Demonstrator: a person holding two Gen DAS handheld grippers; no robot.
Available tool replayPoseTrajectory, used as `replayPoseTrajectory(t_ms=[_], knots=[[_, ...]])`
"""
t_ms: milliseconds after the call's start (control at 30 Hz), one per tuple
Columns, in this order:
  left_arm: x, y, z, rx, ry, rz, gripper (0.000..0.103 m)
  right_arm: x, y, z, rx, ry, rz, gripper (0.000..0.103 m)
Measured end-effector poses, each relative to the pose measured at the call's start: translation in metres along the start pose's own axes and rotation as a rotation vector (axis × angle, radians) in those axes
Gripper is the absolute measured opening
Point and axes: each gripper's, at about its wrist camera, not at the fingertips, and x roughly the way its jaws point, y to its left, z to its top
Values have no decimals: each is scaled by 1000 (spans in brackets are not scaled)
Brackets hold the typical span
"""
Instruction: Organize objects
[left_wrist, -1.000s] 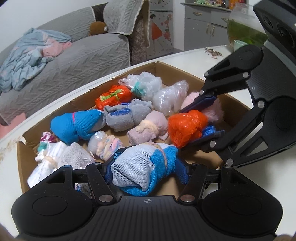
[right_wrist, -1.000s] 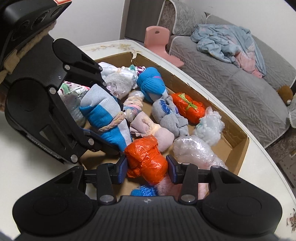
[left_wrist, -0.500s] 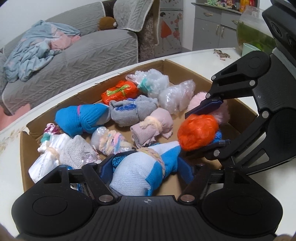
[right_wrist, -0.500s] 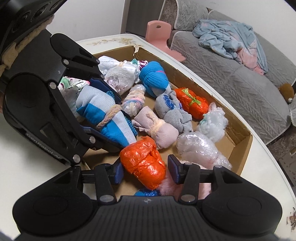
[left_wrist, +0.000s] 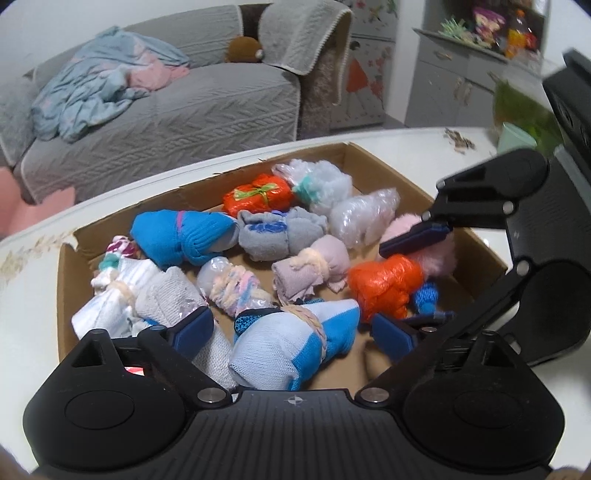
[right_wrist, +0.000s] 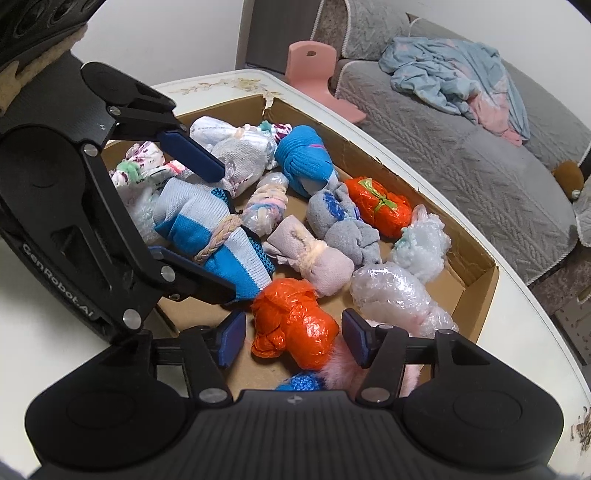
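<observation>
A shallow cardboard box (left_wrist: 384, 168) on a white table holds several rolled bundles. My left gripper (left_wrist: 291, 332) is open around a light blue and bright blue sock roll (left_wrist: 295, 343) tied with braided yarn; its pads stand apart from the roll, which lies in the box. My right gripper (right_wrist: 291, 338) is open around an orange plastic bundle (right_wrist: 295, 325), which lies on the box floor. Each gripper shows in the other's view: the right gripper (left_wrist: 413, 277) and the left gripper (right_wrist: 207, 221). The sock roll (right_wrist: 210, 229) and the box (right_wrist: 476, 251) also show in the right wrist view.
The box also holds a blue sock roll (left_wrist: 181, 236), a grey roll (left_wrist: 280, 232), a second orange parcel with a green tie (left_wrist: 258, 194), clear plastic bundles (left_wrist: 365, 218), a pink fluffy item (left_wrist: 436, 251). A grey sofa (left_wrist: 166, 110) and cabinets (left_wrist: 461, 81) stand behind the table (left_wrist: 33, 288).
Both grippers have opened: the left let go of the blue sock roll, the right let go of the orange bundle. Both bundles now rest in the box.
</observation>
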Motion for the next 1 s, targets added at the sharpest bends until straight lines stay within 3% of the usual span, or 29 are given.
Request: replayPoseTrajectory(t_ms=[300,633,1000], knots=[[-23,-2,-2,-92,-57,43,102,-10,2,0,105,-40,-31,79],[-63,-6,-12,-184,-129,96,102,-34,12,0,229,-71,-106,96],[-111,-30,-26,-160,-201,300,103,-65,44,-3,376,-97,-194,102]])
